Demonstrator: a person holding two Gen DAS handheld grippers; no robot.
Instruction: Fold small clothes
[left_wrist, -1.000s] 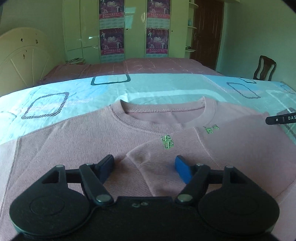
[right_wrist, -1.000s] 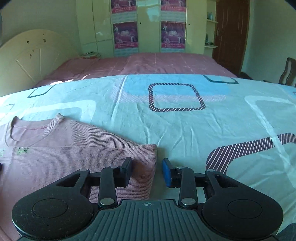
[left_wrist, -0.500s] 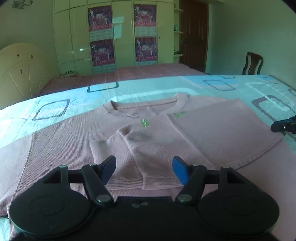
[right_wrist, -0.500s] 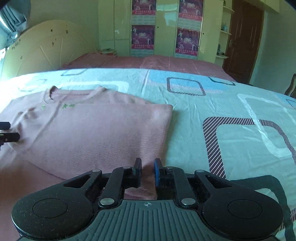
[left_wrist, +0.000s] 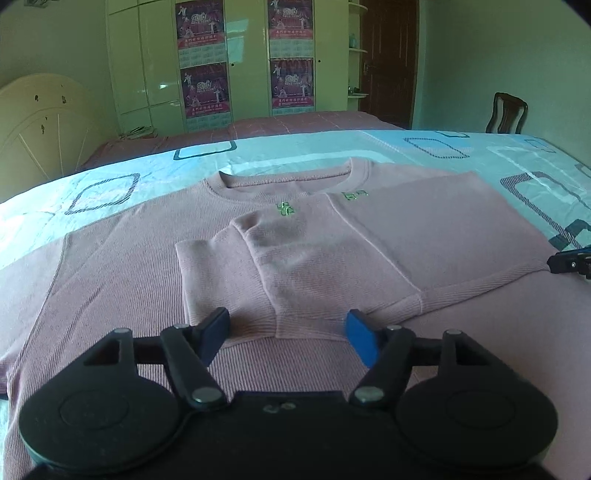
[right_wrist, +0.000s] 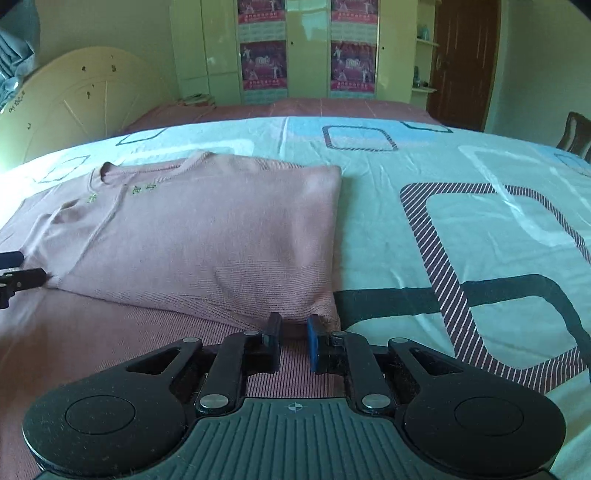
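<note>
A pink sweater (left_wrist: 332, 258) lay half-folded on the bed (right_wrist: 443, 221). Left tongs (left_wrist: 288, 332) gaped wide over its cuff; right tongs (right_wrist: 293, 338), narrowed, pinched its folded edge.

A patterned bedsheet (right_wrist: 424, 221), cream headboard (right_wrist: 85, 107), postered wardrobe (left_wrist: 243, 62), dark chair (left_wrist: 506, 112).
</note>
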